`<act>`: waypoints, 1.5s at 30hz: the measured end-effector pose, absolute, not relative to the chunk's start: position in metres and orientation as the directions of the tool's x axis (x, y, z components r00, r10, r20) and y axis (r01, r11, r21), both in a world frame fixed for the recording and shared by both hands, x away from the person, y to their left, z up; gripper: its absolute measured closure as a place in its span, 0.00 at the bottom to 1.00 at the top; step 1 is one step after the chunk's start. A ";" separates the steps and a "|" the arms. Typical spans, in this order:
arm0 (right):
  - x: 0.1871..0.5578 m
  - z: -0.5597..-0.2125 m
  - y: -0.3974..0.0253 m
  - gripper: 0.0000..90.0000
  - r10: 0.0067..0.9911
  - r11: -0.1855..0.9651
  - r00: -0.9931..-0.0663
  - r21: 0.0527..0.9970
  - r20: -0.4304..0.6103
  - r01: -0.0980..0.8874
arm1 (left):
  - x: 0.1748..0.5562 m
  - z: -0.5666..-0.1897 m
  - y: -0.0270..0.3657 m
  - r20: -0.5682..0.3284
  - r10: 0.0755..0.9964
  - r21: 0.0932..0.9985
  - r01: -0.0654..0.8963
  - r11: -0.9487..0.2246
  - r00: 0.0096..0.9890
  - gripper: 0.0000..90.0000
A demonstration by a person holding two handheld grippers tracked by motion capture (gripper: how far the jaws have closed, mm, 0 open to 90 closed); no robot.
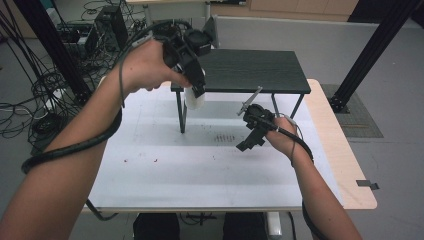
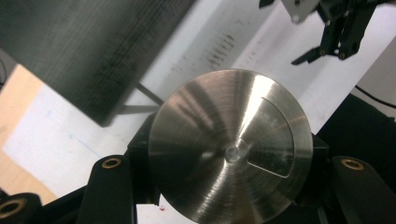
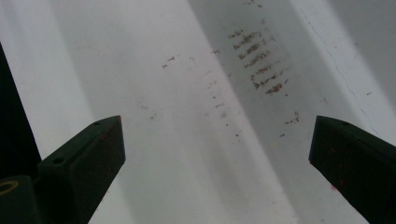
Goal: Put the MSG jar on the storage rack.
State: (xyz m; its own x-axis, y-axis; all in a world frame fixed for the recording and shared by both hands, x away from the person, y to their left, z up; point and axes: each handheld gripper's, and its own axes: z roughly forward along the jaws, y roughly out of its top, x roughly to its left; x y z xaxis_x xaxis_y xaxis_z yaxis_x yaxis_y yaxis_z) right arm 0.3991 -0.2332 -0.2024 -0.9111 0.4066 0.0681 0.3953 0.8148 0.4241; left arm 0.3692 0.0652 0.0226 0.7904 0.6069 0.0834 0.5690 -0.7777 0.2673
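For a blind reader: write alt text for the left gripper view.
A round, shiny metal disc is clamped between the left gripper's black jaws, facing the camera. Behind it lie a white table and a small dark shelf; the right gripper hangs open at upper right.

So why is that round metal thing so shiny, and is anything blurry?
In the left gripper view, light glares in streaks off the brushed metal disc that the left hand-held gripper holds; in the right gripper view, the table looks soft, with a broad shadow band.
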 end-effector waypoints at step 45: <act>0.405 -0.207 -0.244 0.04 0.425 0.804 -0.901 0.424 0.082 0.418 | 0.461 -0.001 0.068 0.005 0.811 0.306 0.771 -0.558 0.585 0.47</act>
